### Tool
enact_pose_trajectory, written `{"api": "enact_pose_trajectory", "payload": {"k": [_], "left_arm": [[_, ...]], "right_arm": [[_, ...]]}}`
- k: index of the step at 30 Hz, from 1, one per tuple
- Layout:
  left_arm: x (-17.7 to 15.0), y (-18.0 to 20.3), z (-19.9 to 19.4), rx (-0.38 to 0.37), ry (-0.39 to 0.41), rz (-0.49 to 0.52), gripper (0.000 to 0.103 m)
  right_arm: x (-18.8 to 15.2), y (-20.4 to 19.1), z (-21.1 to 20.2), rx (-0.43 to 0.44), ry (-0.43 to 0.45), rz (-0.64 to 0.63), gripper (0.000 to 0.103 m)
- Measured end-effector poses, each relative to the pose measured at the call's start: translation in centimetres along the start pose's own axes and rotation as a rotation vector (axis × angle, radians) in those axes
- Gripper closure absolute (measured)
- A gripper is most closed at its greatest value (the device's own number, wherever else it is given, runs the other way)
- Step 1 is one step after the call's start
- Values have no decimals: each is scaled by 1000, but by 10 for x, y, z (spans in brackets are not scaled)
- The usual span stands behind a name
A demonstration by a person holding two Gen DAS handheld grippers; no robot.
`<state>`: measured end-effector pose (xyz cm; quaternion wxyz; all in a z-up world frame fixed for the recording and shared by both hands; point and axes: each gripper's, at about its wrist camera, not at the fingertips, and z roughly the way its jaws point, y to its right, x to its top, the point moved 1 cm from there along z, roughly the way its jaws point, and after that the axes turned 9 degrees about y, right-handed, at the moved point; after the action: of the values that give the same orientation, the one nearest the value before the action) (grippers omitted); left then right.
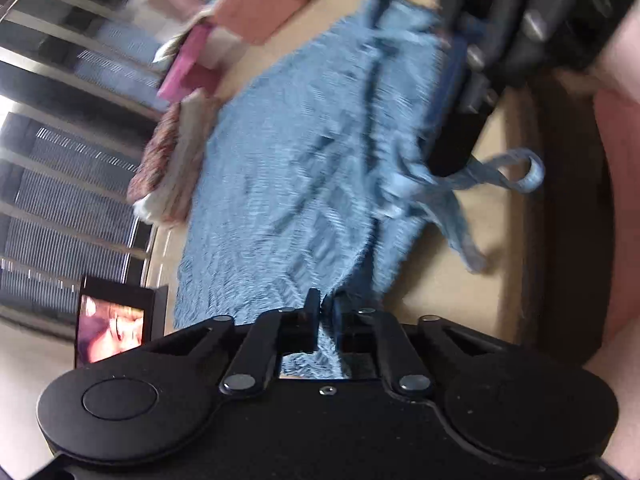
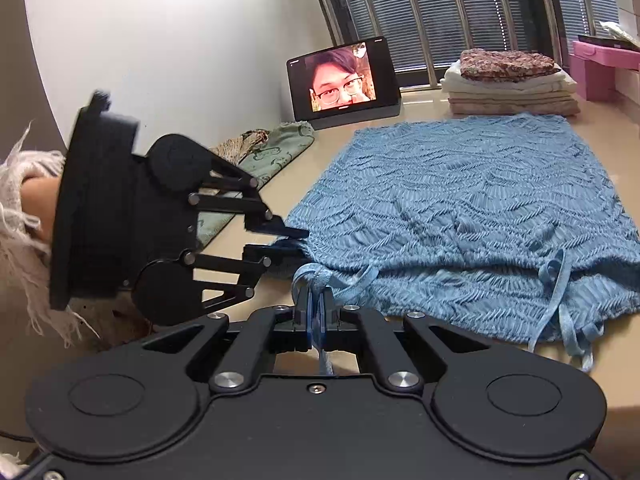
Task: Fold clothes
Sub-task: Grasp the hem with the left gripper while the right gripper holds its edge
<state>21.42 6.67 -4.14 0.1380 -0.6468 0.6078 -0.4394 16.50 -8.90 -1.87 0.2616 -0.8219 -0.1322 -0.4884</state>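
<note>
A blue textured knit garment point(image 2: 460, 208) lies spread flat on the beige table point(image 2: 420, 106), with thin blue straps point(image 2: 560, 276) trailing at its near edge. It also shows, blurred, in the left wrist view point(image 1: 304, 168). My left gripper point(image 1: 320, 308) is shut on the garment's near corner; in the right wrist view it point(image 2: 292, 242) grips the left corner. My right gripper point(image 2: 318, 300) is shut on a blue strap at the near edge. In the left wrist view it point(image 1: 452, 152) sits at the garment's far side.
A stack of folded clothes point(image 2: 508, 80) stands behind the garment, and a pink box point(image 2: 600, 68) at the far right. A tablet point(image 2: 344, 80) showing a face stands at the back by the window blinds. A green patterned cloth point(image 2: 256, 164) lies at the left.
</note>
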Motion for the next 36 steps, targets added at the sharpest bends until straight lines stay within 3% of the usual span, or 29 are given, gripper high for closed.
{"api": "enact_pose_trajectory", "payload": {"k": [8,17,25,27,31,36], "left_arm": [[-6,-68,2,185,71,-445,99],[10,-75,-16,203,150,-535,99],[4,-74,-23,162,153,-636,99],[3,-73,-23,152,149,-657,99],[-1,-72,-22,136,140,-701,100],[-6,-72,-22,131,129,-734,99]], "right_arm": [[22,14,32,20,1,16,100],[48,30,99,-39,-55,64,100],[35,43,126,-91,-30,142,96],[31,42,127,-103,-28,117,88],[33,35,116,-62,-38,74,28],[30,32,89,-48,-75,22,17]]}}
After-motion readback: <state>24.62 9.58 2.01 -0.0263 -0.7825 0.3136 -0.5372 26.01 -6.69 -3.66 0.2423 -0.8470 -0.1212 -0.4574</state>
